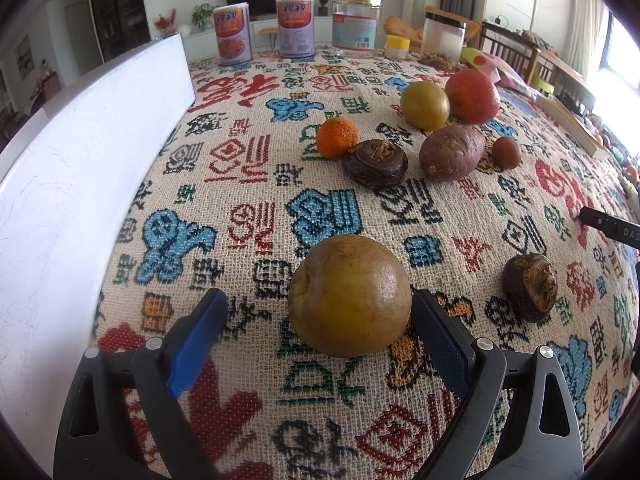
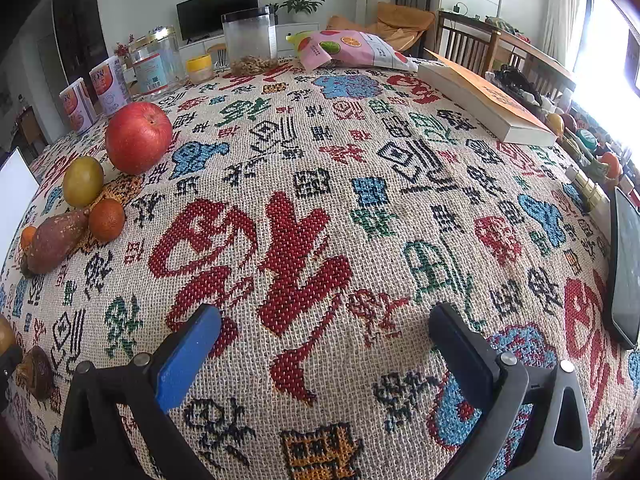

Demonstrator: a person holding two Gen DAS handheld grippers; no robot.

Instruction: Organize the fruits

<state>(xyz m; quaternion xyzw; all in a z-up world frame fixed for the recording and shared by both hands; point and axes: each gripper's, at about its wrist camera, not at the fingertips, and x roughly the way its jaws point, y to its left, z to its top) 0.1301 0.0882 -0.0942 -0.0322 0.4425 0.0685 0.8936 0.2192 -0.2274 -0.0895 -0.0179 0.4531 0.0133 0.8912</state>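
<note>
A yellow-brown pear (image 1: 349,295) sits on the patterned tablecloth between the open fingers of my left gripper (image 1: 320,312), apart from the left pad, close to the right one. Further back lie a tangerine (image 1: 337,137), a dark taro (image 1: 376,163), a sweet potato (image 1: 451,153), a small brown fruit (image 1: 506,153), a yellow-green pear (image 1: 425,105) and a red apple (image 1: 472,96). Another taro (image 1: 530,287) lies to the right. My right gripper (image 2: 326,328) is open and empty over bare cloth; the apple (image 2: 138,138) and group show at its left.
A white board (image 1: 80,168) stands along the table's left edge. Cans (image 1: 234,34), a glass jar (image 1: 355,26) and a plastic jar (image 1: 442,42) line the far edge. A book (image 2: 484,100), snack bag (image 2: 352,50) and phone (image 2: 626,268) lie on the right.
</note>
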